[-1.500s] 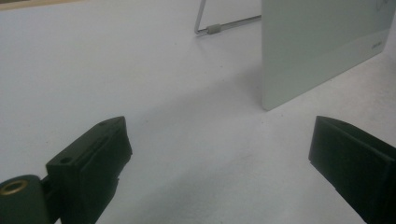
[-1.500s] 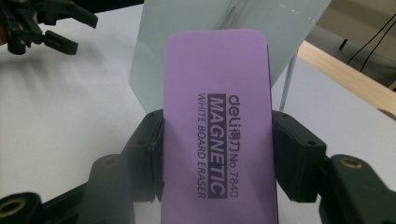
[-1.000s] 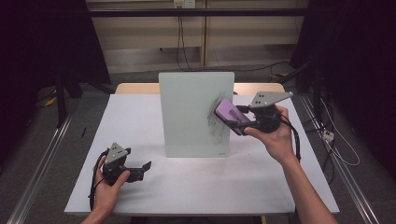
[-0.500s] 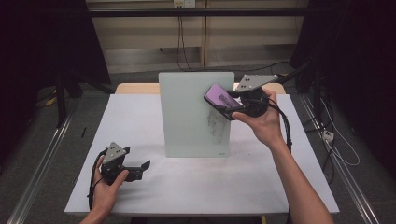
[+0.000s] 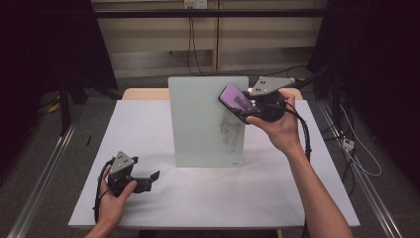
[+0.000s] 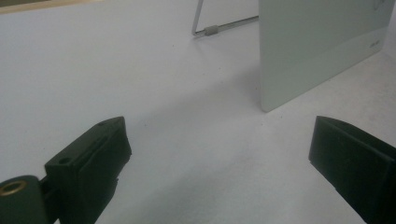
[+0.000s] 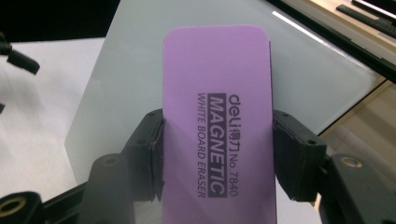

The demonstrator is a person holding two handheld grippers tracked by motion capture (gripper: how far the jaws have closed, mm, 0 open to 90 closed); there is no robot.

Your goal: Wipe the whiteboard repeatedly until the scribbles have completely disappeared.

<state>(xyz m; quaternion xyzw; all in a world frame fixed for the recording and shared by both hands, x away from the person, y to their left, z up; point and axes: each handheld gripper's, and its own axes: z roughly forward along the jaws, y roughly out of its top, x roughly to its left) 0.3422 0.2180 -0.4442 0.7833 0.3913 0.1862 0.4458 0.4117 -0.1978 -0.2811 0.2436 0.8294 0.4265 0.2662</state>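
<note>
Purple eraser [image 7: 217, 126] sits clamped crosswise in the right claw [image 7: 218, 154], against the whiteboard [image 5: 198, 119].

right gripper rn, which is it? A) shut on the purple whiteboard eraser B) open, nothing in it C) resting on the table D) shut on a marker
A: the right gripper has a jaw pressed on each long side of the purple eraser, held up at the upright whiteboard.

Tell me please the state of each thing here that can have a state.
Whiteboard: upright on the table, propped by a wire stand, grey marks still on its right part.
Purple eraser: clamped, held up at the board's top right.
Right hand-held gripper: shut on the eraser.
Left hand-held gripper: open, empty, low over the table.
</note>
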